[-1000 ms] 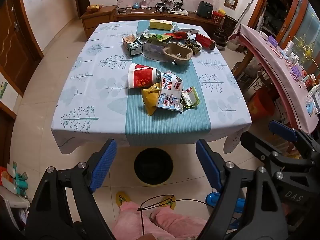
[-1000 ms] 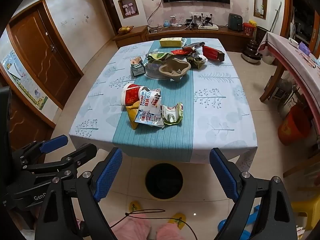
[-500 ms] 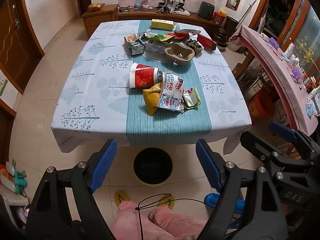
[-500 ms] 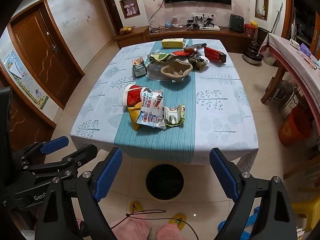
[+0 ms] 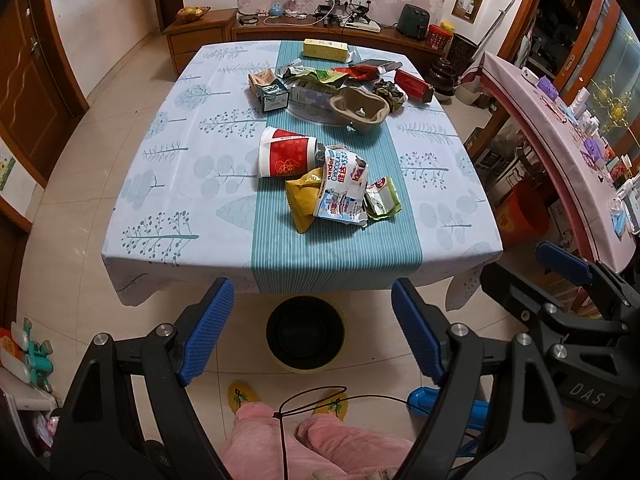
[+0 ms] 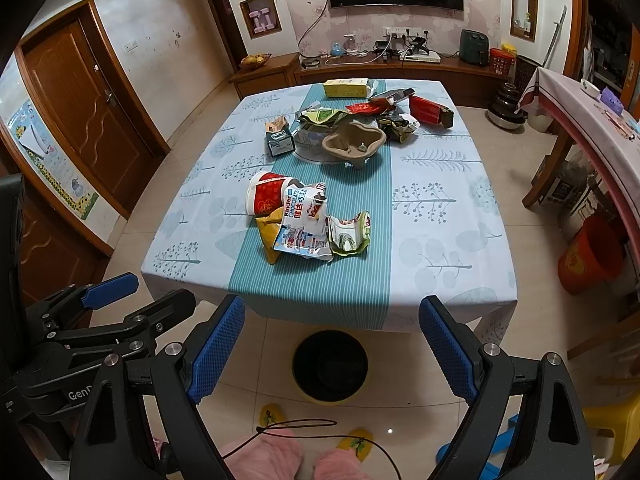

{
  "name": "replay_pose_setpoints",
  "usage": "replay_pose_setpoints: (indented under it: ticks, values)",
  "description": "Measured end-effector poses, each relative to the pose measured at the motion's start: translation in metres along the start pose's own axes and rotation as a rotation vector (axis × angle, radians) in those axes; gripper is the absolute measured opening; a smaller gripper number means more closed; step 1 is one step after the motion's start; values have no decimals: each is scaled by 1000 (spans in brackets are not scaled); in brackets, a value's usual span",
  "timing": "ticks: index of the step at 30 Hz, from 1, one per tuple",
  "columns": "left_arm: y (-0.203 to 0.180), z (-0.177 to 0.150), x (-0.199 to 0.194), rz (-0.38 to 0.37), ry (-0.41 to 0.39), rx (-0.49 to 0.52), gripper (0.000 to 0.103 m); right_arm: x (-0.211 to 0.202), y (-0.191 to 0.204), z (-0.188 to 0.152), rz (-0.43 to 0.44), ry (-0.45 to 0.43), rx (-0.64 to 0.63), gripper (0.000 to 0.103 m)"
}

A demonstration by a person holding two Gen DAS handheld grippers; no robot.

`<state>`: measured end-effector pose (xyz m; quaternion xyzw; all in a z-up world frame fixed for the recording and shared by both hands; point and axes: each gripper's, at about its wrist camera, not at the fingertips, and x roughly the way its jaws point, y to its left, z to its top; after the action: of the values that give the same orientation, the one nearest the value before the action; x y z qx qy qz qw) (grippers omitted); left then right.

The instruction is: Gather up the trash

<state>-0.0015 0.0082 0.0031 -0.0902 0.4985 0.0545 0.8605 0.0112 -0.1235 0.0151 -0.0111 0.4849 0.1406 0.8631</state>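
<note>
both jaws released, trash lying on the counter

the left gripper (image 5: pixel 308 328) and right gripper (image 6: pixel 332 344) hang with jaws spread wide and empty, ribbed blue pads bare, above a round black bin (image 6: pixel 330 365) on the tile floor. its inside is too dark to read. beyond, the cloth-covered counter (image 6: pixel 432 216) carries a red paper cup (image 6: pixel 267 196) on its side, a crumpled kinder wrapper (image 6: pixel 302 224), a yellow pouch (image 6: pixel 269 232) partly hidden beneath it, and a moulded pulp tray (image 6: pixel 354 142).
</note>
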Motion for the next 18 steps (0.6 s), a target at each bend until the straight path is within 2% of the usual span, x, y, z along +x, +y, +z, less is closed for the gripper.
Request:
replay_pose_setpoints:
  ticks: [18]
  values:
    - [2, -2, -1, 3, -2, 0, 79, -1, 5, 1, 2, -2, -3, 90]
